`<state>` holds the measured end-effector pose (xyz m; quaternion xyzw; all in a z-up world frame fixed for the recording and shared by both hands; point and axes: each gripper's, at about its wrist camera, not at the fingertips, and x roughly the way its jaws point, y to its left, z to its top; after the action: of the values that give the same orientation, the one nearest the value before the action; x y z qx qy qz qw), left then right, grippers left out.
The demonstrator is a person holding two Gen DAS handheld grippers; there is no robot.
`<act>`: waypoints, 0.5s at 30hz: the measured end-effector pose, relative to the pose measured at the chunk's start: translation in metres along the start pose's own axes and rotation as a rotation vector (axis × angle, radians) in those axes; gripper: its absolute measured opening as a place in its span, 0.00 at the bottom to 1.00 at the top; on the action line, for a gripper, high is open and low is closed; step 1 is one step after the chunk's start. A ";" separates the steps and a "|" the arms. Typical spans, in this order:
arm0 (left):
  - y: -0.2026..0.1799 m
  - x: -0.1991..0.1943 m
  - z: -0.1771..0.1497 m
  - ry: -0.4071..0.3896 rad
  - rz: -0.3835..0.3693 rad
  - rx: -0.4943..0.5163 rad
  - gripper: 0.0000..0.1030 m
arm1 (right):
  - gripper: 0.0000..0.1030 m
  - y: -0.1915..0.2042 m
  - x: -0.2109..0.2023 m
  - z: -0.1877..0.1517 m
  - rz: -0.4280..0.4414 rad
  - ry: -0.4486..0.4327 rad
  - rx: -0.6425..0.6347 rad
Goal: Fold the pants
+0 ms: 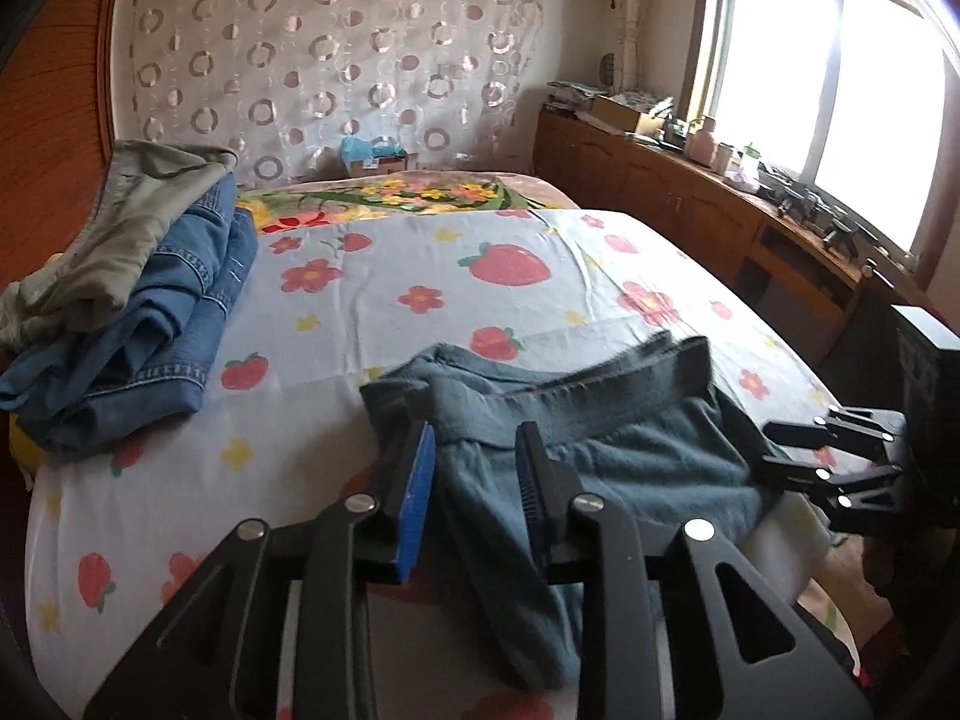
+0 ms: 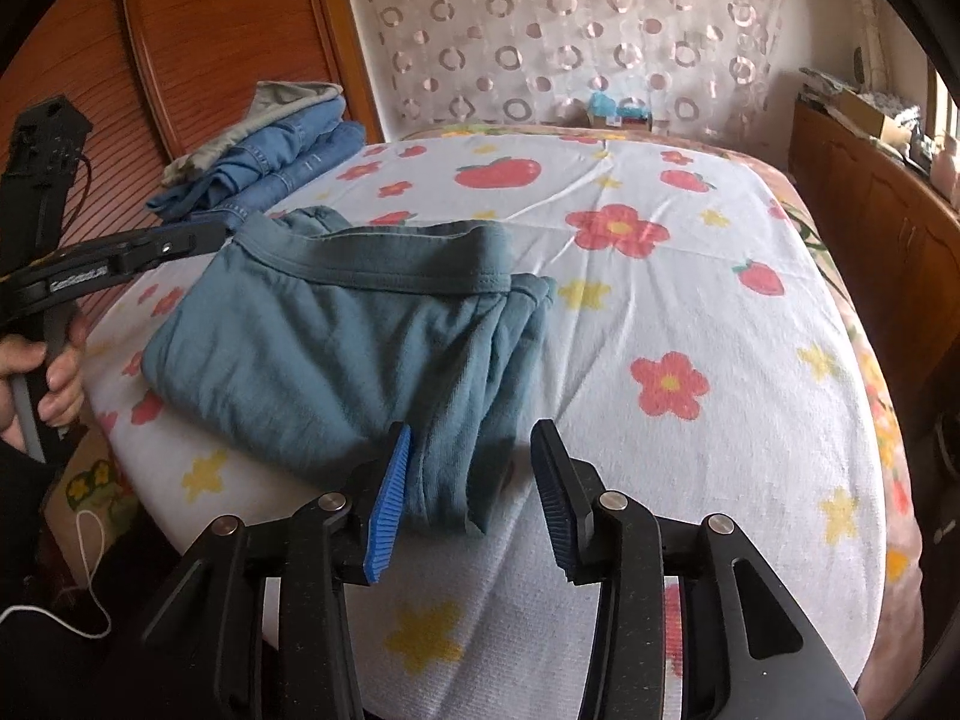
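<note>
Teal knit pants (image 2: 336, 348) lie folded on the bed's strawberry sheet, waistband toward the far side; they also show in the left wrist view (image 1: 600, 450). My left gripper (image 1: 474, 480) is open, its blue-padded jaws on either side of the pants' left end. In the right wrist view the left gripper (image 2: 216, 234) reaches the waistband's left corner. My right gripper (image 2: 468, 480) is open, its jaws on either side of the pants' near folded edge, cloth lying between them. In the left wrist view the right gripper (image 1: 786, 450) sits at the pants' right edge.
A pile of blue jeans (image 1: 174, 324) with a khaki garment (image 1: 120, 222) on top sits at the bed's left side, by a wooden headboard (image 2: 228, 42). A wooden cabinet (image 1: 690, 192) with clutter runs under the window on the right. A small box (image 1: 375, 156) stands by the curtain.
</note>
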<state>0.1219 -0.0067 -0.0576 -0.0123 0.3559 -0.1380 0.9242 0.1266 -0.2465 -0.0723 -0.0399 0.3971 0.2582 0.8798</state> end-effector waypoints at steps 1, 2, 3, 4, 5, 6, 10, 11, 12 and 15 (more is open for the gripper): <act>-0.002 -0.002 -0.003 0.006 0.001 0.010 0.29 | 0.40 0.000 0.000 -0.001 0.000 -0.005 0.001; -0.005 -0.004 -0.005 0.009 0.006 0.018 0.29 | 0.40 0.000 -0.001 -0.002 0.000 -0.012 0.000; -0.007 -0.005 -0.008 0.012 0.015 0.027 0.29 | 0.40 0.000 -0.001 -0.003 -0.001 -0.018 -0.003; -0.009 -0.006 -0.010 0.017 0.023 0.032 0.29 | 0.40 0.001 -0.001 -0.003 -0.002 -0.022 -0.007; -0.011 -0.007 -0.014 0.025 0.029 0.035 0.29 | 0.40 0.001 -0.001 -0.004 -0.004 -0.028 -0.010; -0.013 -0.007 -0.017 0.030 0.028 0.035 0.29 | 0.40 0.001 -0.001 -0.005 -0.005 -0.033 -0.011; -0.018 -0.007 -0.028 0.051 0.027 0.033 0.30 | 0.40 0.002 -0.001 -0.006 -0.012 -0.042 -0.011; -0.018 -0.006 -0.030 0.059 0.026 0.032 0.30 | 0.40 0.003 -0.001 -0.006 -0.014 -0.042 -0.011; -0.018 -0.005 -0.032 0.065 0.025 0.031 0.30 | 0.40 0.003 -0.001 -0.005 -0.016 -0.042 -0.010; -0.017 -0.001 -0.039 0.082 0.025 0.022 0.30 | 0.42 0.004 -0.001 -0.005 -0.024 -0.037 -0.013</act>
<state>0.0914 -0.0203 -0.0837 0.0082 0.3922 -0.1309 0.9105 0.1205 -0.2448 -0.0744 -0.0456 0.3787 0.2506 0.8898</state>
